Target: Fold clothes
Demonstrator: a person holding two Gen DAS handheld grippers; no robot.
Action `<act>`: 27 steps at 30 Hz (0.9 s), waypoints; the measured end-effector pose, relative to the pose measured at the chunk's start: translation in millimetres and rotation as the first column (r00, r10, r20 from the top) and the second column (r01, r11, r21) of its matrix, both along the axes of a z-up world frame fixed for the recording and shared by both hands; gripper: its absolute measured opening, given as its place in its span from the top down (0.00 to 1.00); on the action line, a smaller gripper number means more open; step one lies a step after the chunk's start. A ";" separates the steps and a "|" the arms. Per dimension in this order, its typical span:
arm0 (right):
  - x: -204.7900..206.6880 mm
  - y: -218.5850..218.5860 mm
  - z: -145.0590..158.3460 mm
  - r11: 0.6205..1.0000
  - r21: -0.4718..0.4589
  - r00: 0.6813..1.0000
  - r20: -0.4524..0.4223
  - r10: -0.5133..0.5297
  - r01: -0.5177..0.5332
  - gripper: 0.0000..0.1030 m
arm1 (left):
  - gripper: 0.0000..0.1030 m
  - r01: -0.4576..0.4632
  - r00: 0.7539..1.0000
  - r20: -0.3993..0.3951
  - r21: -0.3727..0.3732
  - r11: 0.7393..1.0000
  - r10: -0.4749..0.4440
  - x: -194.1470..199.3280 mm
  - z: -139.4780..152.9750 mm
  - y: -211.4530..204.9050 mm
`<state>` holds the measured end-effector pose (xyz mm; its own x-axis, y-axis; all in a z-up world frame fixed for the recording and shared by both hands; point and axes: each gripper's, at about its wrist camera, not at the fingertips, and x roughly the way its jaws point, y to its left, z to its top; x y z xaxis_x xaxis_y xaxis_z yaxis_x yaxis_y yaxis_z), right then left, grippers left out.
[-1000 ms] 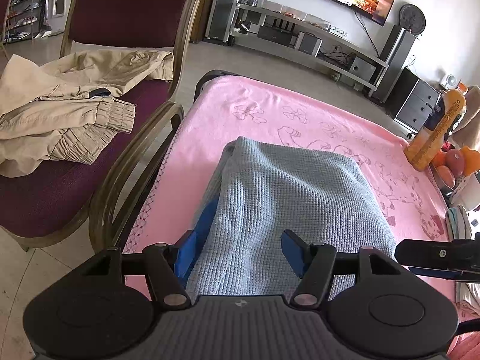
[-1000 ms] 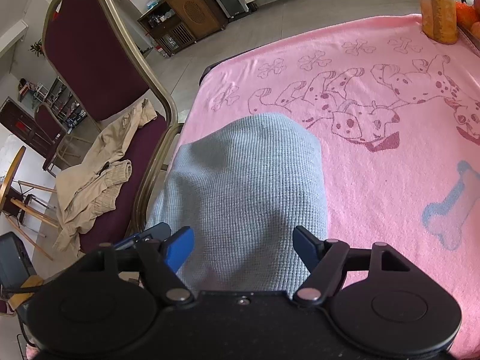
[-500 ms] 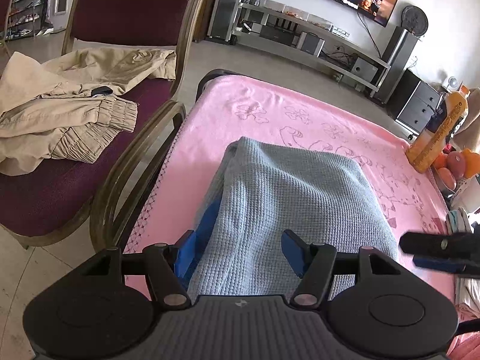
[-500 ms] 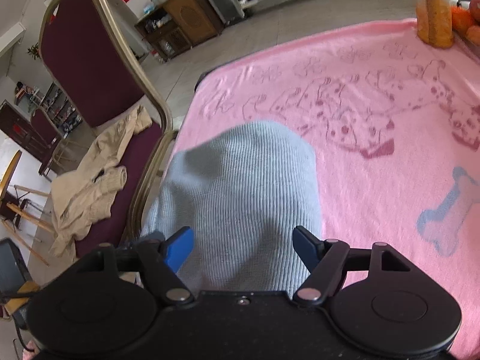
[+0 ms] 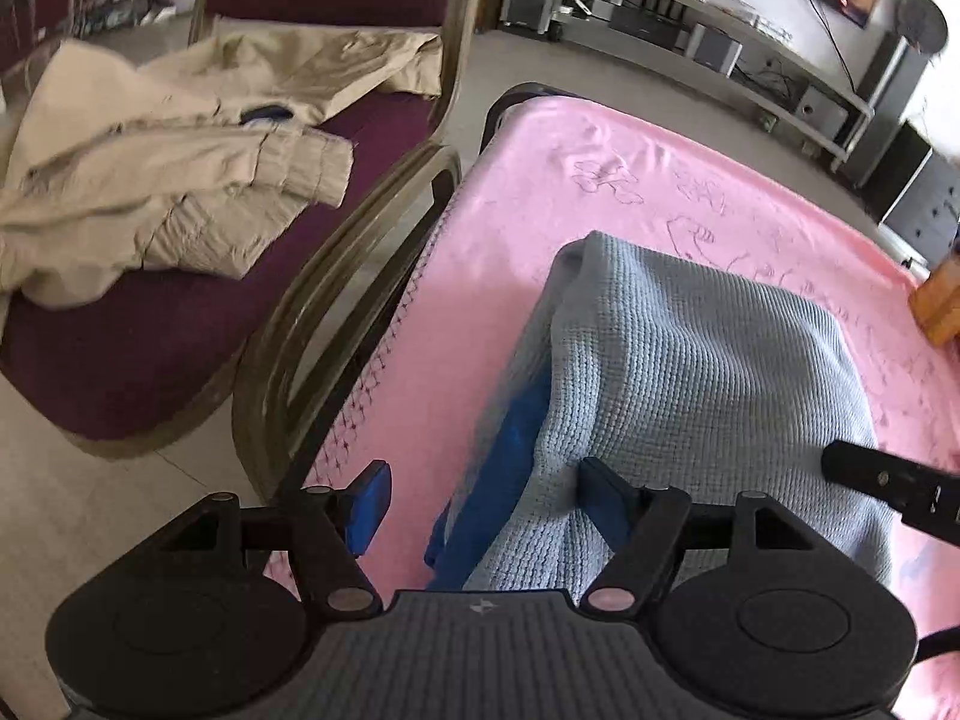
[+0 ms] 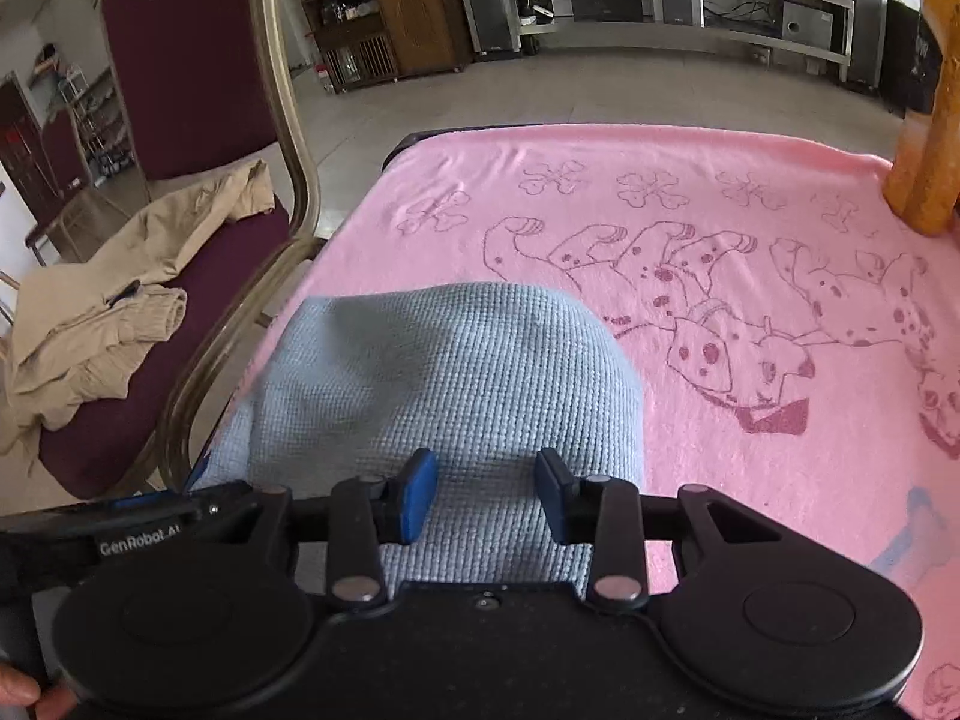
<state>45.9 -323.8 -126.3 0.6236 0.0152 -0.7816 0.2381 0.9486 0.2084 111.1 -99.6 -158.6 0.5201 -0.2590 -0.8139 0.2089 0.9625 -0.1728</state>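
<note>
- Left gripper (image 5: pixel 486 501): jaws spread wide and have just been opening further. The near-left edge of the light blue knit garment (image 5: pixel 690 372) lies between them; the left pad (image 5: pixel 371 504) stands clear over the pink blanket (image 5: pixel 498 240), the right pad is sunk against the knit. No pinch is visible.
- Right gripper (image 6: pixel 486 495): jaws have just been closing and now stand partly closed, with the knit's near edge between the blue pads (image 6: pixel 417 495). Whether they press on the cloth cannot be told.
- The garment is folded into a compact pad at lower centre of both views, resting on the blanket near its left edge. A darker blue layer (image 5: pixel 510 450) shows under its left side in the left view.
- The right gripper's black finger (image 5: pixel 894 480) enters the left view at the right edge, over the garment.
- Blanket print: spotted dogs (image 6: pixel 708 312) and bones, upper centre and right of the right view.
- Maroon chair (image 5: pixel 150 348), left of the frame, just beside the blanket's edge, bearing a crumpled beige garment (image 5: pixel 168 180).
- Orange bottle (image 6: pixel 927 120), upper right of the right view, standing on the blanket's far corner.
</note>
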 end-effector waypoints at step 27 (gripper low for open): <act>32.9 -40.5 11.2 0.971 0.223 0.991 0.076 -0.106 0.086 0.54 | 0.42 0.301 0.937 0.203 -0.056 0.952 -0.285 51.1 24.6 -68.2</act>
